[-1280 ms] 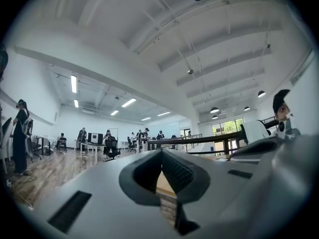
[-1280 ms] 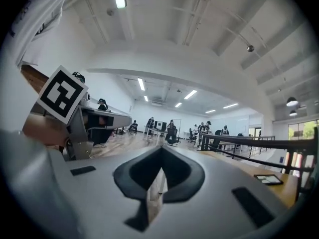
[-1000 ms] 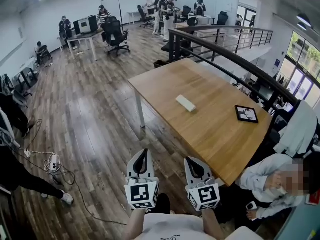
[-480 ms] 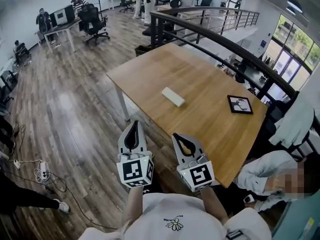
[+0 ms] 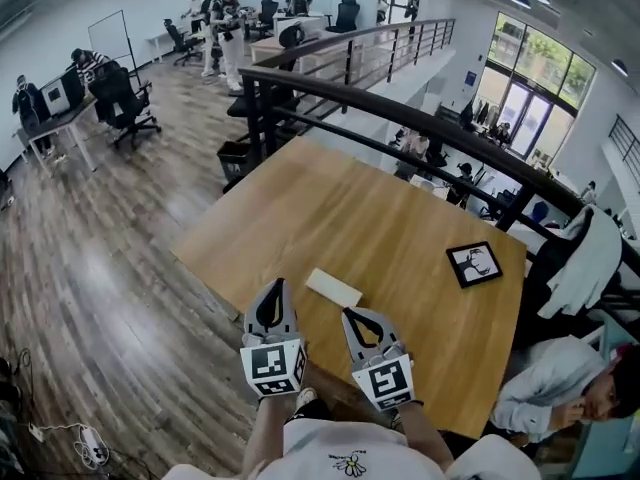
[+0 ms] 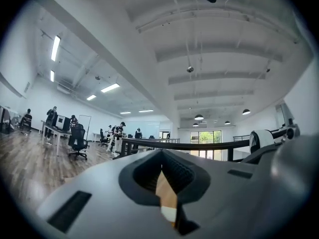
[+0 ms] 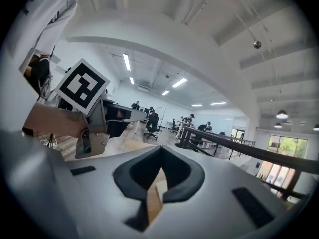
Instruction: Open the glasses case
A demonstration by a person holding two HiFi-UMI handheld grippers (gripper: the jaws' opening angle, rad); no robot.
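Nearest the camera, the person's forearms reach out from a white shirt, each carrying a hand-held gripper with a marker cube on its back. The left hand-held gripper [image 5: 277, 286] has its jaws pressed together with nothing between them. In its own view only a thin slit remains, showing a strip of wood and a bit of white. The right hand-held gripper [image 5: 349, 314] is likewise closed tight and empty, and it leans slightly toward 11 o'clock. Both tips sit over the near edge of the wooden counter [image 5: 400, 218].

The white glasses case [image 5: 333, 288] lies flat and closed on the counter just past the tips. It is at about 1 o'clock from the left hand-held gripper and 11 o'clock from the right one. Neither pair of jaws is on it.

Farther along the counter, at 2 o'clock, lies a small black-framed picture [image 5: 474, 264]. Off the counter's right side, at 4 o'clock, a person in a light top [image 5: 555, 388] is seated. Beyond the far edge, at 12 o'clock, runs a black railing [image 5: 330, 88]. Past it, at 11 o'clock, stand office chairs and several people [image 5: 228, 18].
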